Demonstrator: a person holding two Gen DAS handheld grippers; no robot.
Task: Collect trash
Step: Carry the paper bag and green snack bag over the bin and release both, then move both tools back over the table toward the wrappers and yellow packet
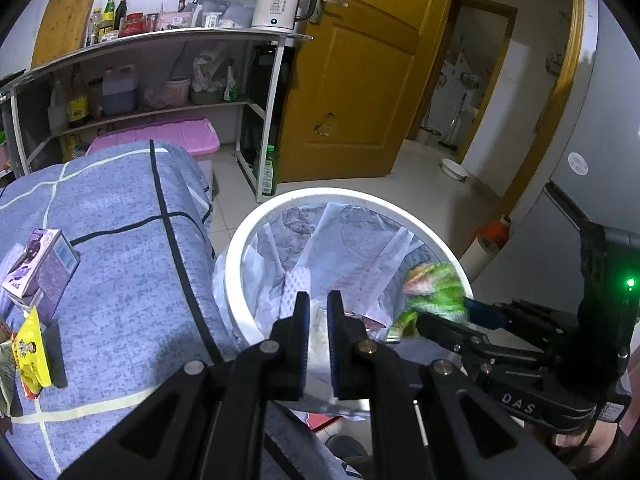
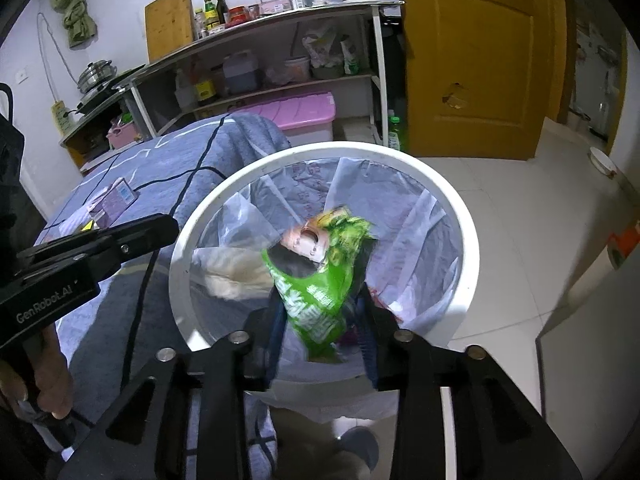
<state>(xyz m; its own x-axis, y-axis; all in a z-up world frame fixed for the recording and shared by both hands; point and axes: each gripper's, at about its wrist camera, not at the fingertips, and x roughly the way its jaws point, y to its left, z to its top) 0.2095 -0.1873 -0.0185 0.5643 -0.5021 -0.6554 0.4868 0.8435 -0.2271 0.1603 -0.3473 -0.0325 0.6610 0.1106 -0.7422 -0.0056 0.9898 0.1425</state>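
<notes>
Both grippers angled down over the white bin [image 2: 448, 216] beside the blue-covered bed [image 1: 120, 240]. Green snack wrapper [image 2: 320, 296] blurred, crumpled, long axis running up and away from the right gripper [image 2: 320, 344]; sat between that gripper's parted fingers above the lined bin mouth, contact with the pads unclear. Left gripper [image 1: 318, 340] nearly closed on pale crumpled paper [image 1: 318, 332]. Purple carton [image 1: 44, 264] on the bed.

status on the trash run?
Left gripper shut, empty, over white bin. Right gripper opened; green wrapper between jaws, blurred, above liner. Purple carton left on bed. Nothing blocking.
</notes>
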